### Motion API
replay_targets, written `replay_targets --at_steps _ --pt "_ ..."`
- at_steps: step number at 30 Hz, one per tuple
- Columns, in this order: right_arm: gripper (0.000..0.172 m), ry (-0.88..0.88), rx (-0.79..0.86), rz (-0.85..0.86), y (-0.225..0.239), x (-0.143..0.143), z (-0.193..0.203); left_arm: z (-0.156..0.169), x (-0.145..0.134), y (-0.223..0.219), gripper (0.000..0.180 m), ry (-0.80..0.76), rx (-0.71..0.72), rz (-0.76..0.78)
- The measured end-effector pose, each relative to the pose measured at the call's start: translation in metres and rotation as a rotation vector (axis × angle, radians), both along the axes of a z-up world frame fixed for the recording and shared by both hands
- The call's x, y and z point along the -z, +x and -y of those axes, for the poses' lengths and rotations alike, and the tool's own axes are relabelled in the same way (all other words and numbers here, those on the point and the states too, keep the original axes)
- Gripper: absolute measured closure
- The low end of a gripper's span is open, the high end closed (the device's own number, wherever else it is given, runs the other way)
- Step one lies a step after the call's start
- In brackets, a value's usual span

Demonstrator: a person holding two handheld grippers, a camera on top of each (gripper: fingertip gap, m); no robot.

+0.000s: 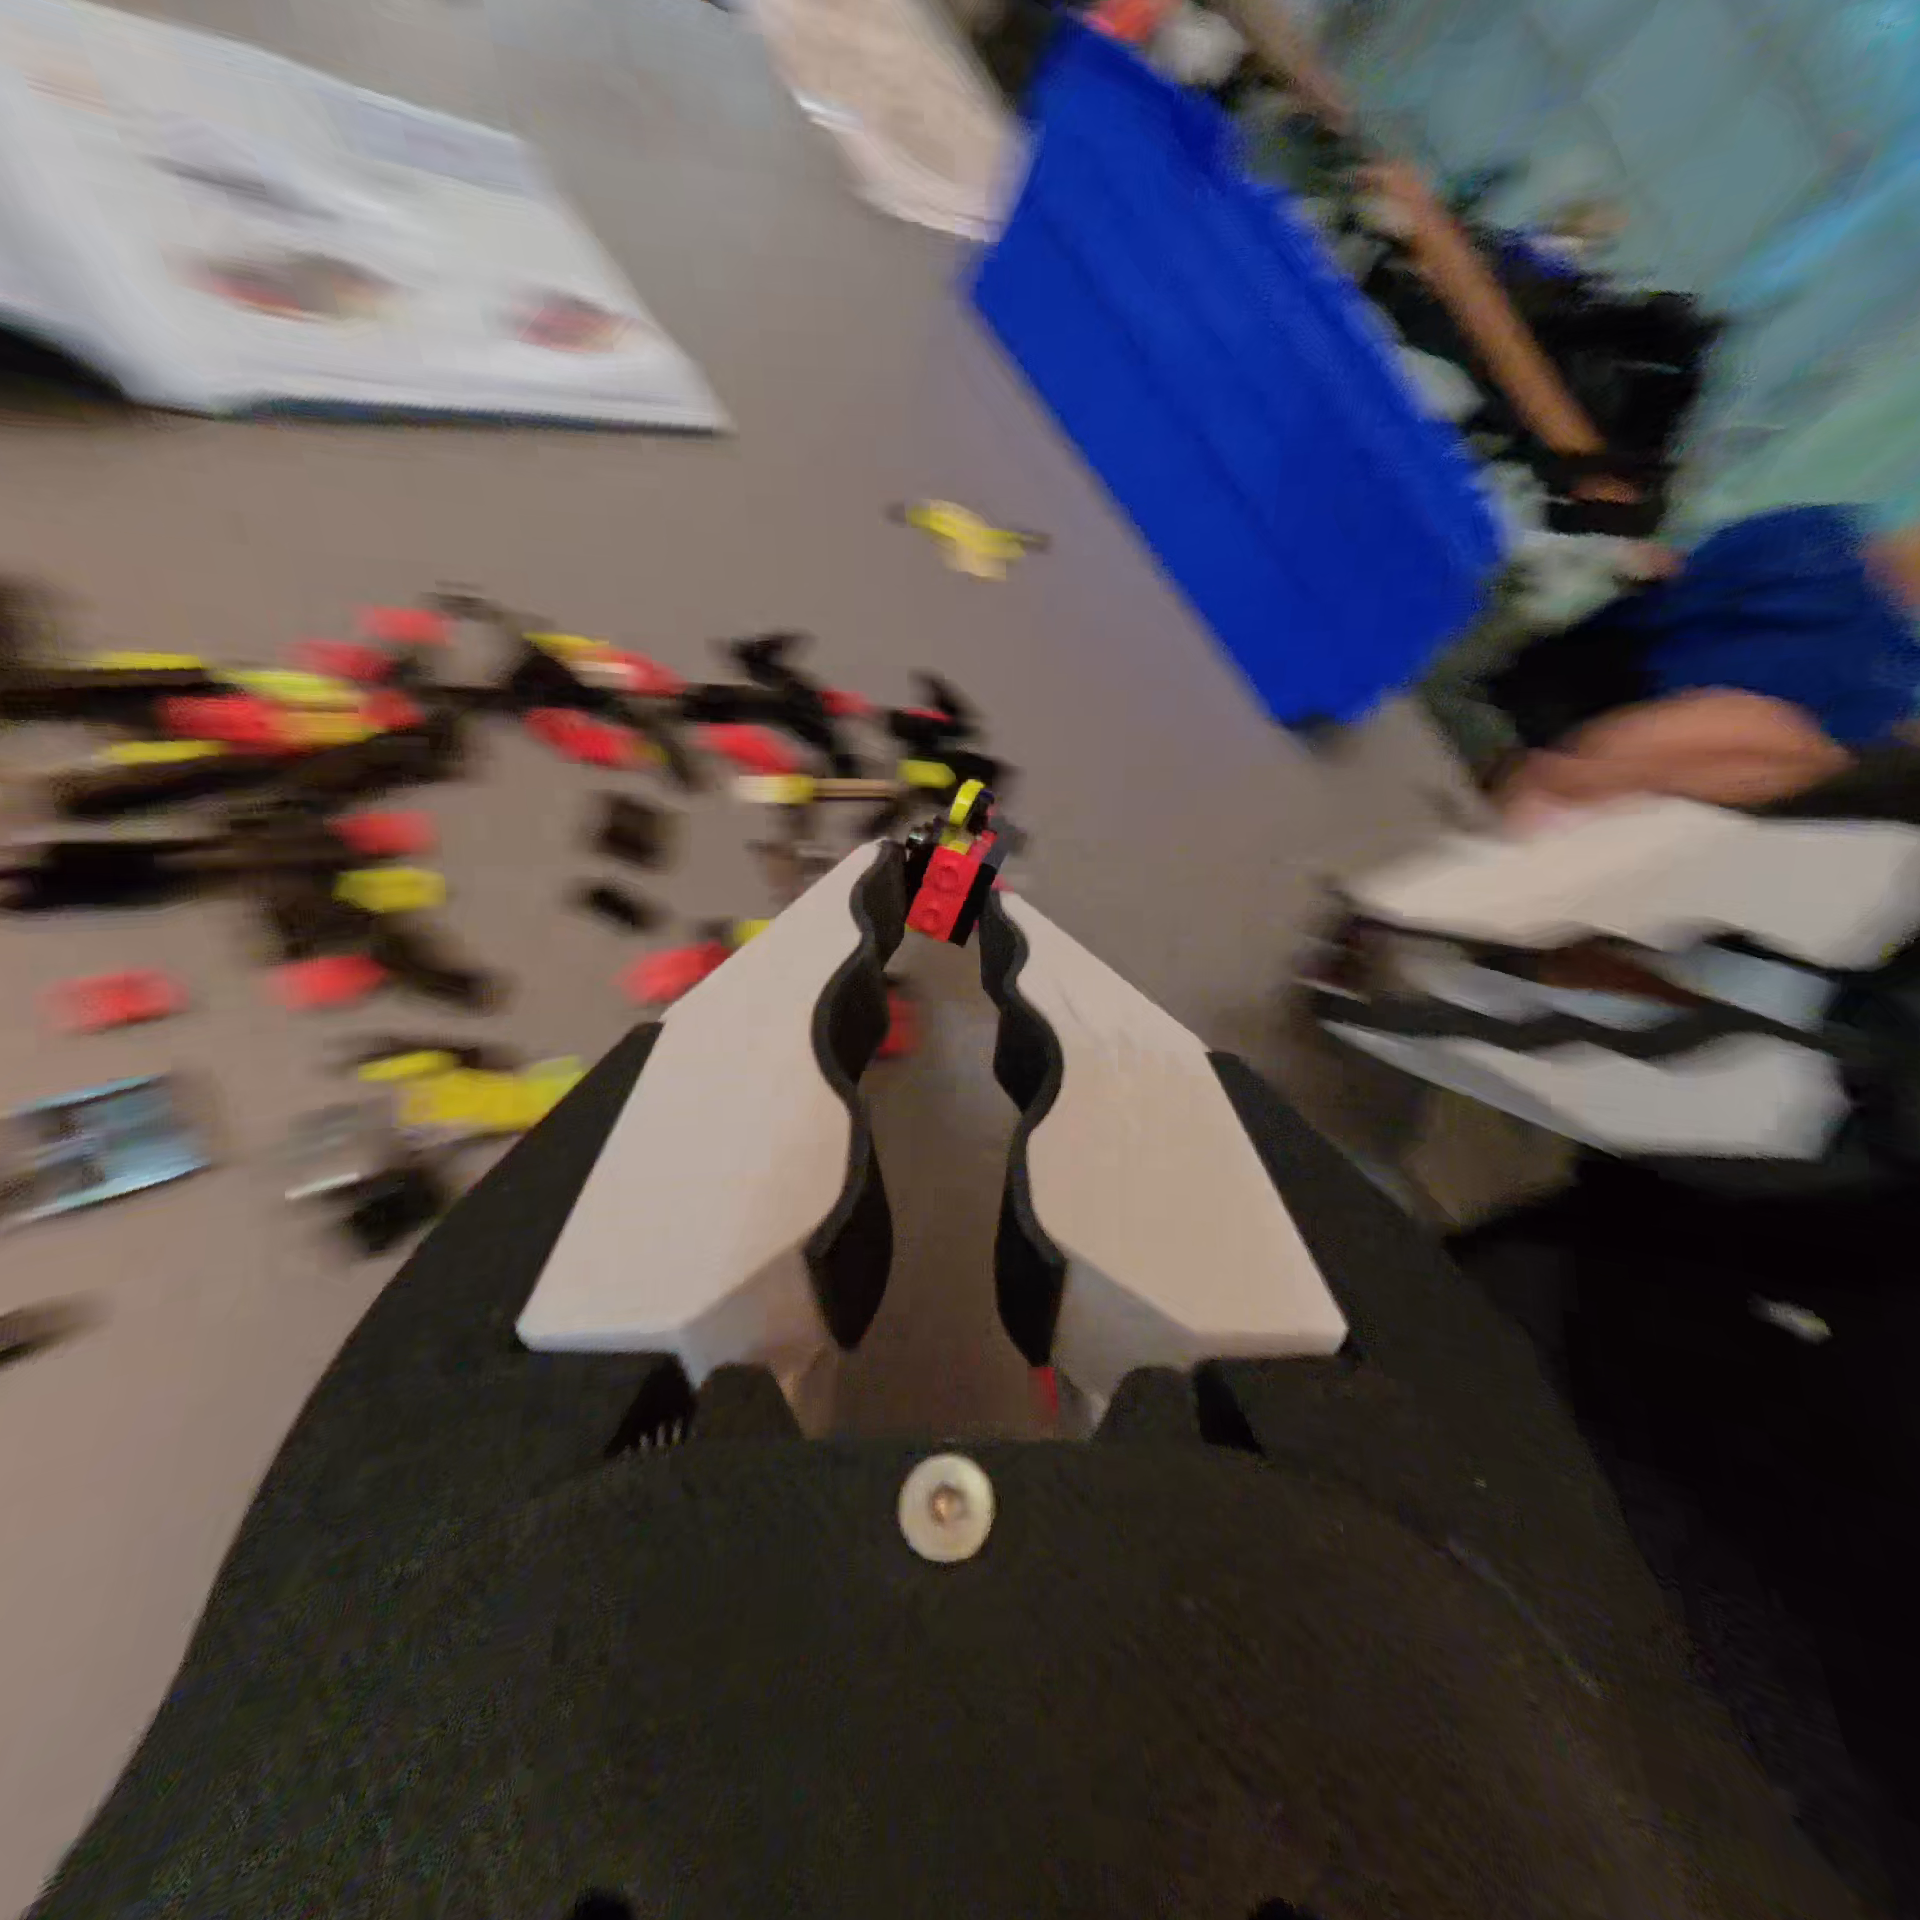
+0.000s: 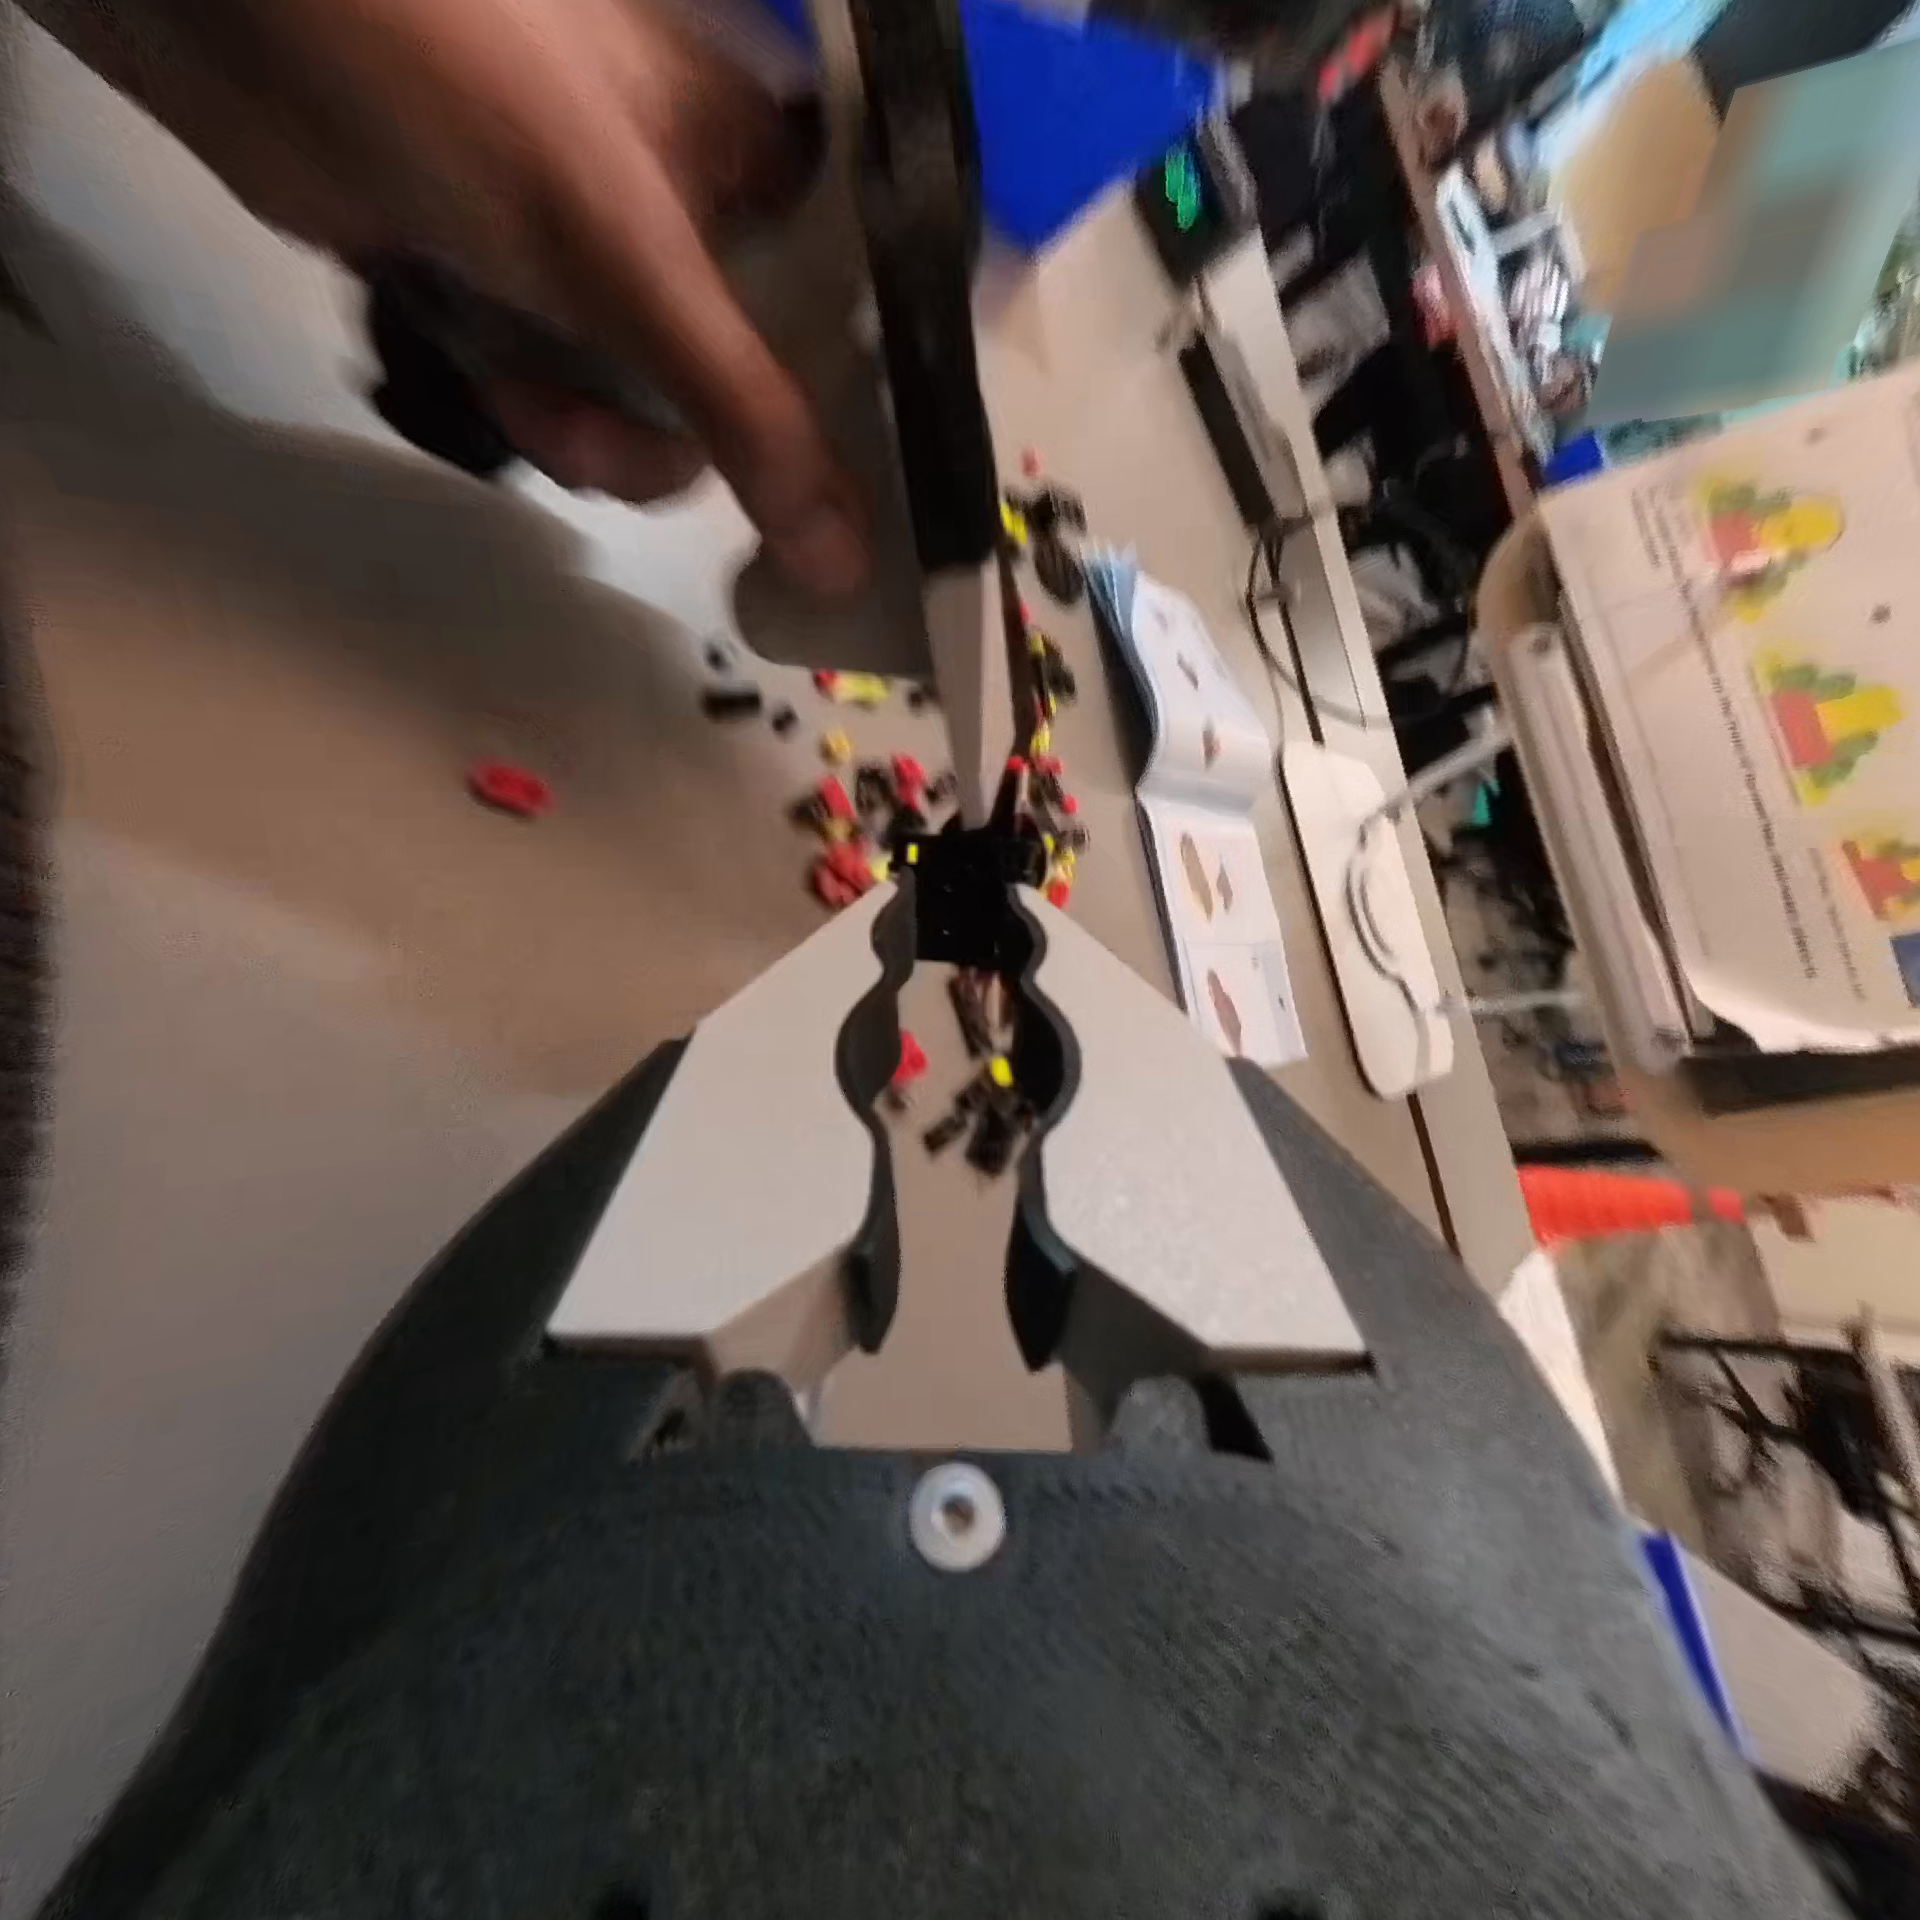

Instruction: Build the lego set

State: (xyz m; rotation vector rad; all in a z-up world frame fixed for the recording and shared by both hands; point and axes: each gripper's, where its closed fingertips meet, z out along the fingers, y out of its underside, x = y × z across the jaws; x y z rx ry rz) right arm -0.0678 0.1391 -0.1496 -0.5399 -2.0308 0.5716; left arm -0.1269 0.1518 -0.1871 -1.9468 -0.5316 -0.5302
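Note:
My left gripper (image 1: 940, 899) is shut on a small brick assembly (image 1: 948, 883) of red, black and yellow pieces, held above the grey table (image 1: 727, 520). My right gripper (image 2: 966, 914) is shut on a black brick plate (image 2: 964, 914) with a small yellow piece at its left corner. In the left wrist view the right gripper (image 1: 1579, 977) shows blurred at the right with a hand (image 1: 1683, 748) behind it. In the right wrist view the left gripper (image 2: 966, 665) reaches down from the top, a hand (image 2: 582, 312) on it, its tip just beyond the black plate.
Many loose red, yellow and black bricks (image 1: 395, 790) lie scattered on the table, also in the right wrist view (image 2: 862, 821). An open instruction booklet (image 1: 312, 260) (image 2: 1205, 810) lies beyond them. A blue bin (image 1: 1226, 416) stands at the back. A white power strip (image 2: 1361, 914) and printed sheets (image 2: 1766, 707) lie at the right. There is about 7 centimeters between the tips of the two grippers.

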Motion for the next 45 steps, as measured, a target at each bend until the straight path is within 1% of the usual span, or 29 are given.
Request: replay_targets --at_steps 1,2,4,5,7,8,11,14,19,23,29,32,34,39,41,45 --pt "0.157 0.033 0.008 -0.021 0.001 -0.005 0.001 0.006 -0.006 -0.012 0.167 0.032 -0.024 0.074" --pt "0.157 0.092 0.024 -0.043 0.000 -0.005 -0.005 0.005 -0.028 -0.003 0.167 0.130 0.022 0.241" --pt "0.157 0.024 0.040 0.005 -0.001 0.005 -0.015 0.001 -0.029 0.019 0.167 0.115 0.076 0.170" --pt "0.157 -0.015 0.054 0.011 -0.002 0.002 -0.019 -0.001 -0.029 0.026 0.167 0.108 0.098 0.161" --pt "0.157 -0.082 0.065 -0.004 -0.004 -0.009 -0.025 0.000 -0.033 0.017 0.167 0.124 0.082 0.152" --pt "0.157 -0.099 0.074 0.003 -0.005 -0.008 -0.030 0.001 -0.035 0.010 0.167 0.139 0.069 0.177" --pt "0.157 -0.195 0.090 0.068 -0.004 0.000 -0.037 0.006 -0.027 0.004 0.167 0.142 0.057 0.288" --pt "0.157 -0.262 0.101 0.132 -0.004 0.006 -0.037 0.005 -0.016 0.010 0.167 0.127 0.090 0.420" --pt "0.157 -0.183 0.082 0.165 -0.002 0.017 -0.030 0.001 -0.002 0.024 0.167 0.068 0.137 0.471" --pt "0.157 -0.166 0.081 0.258 0.001 0.035 -0.024 -0.003 0.008 0.041 0.167 0.023 0.179 0.501" --pt "0.157 -0.216 0.107 0.406 0.007 0.055 -0.023 -0.005 0.022 0.053 0.167 -0.040 0.206 0.513" --pt "0.157 -0.225 0.115 0.462 0.010 0.064 -0.024 -0.003 0.031 0.060 0.166 -0.098 0.239 0.511" --pt "0.158 -0.249 0.110 0.491 0.011 0.068 -0.022 -0.002 0.034 0.062 0.166 -0.123 0.254 0.482" --pt "0.157 -0.273 0.111 0.539 0.015 0.073 -0.022 0.010 0.040 0.065 0.156 -0.214 0.325 0.357" --pt "0.157 -0.283 0.108 0.548 0.016 0.074 -0.021 0.014 0.039 0.062 0.155 -0.218 0.327 0.320" --pt "0.157 -0.293 0.094 0.553 0.015 0.071 -0.019 0.016 0.034 0.053 0.155 -0.198 0.309 0.307"
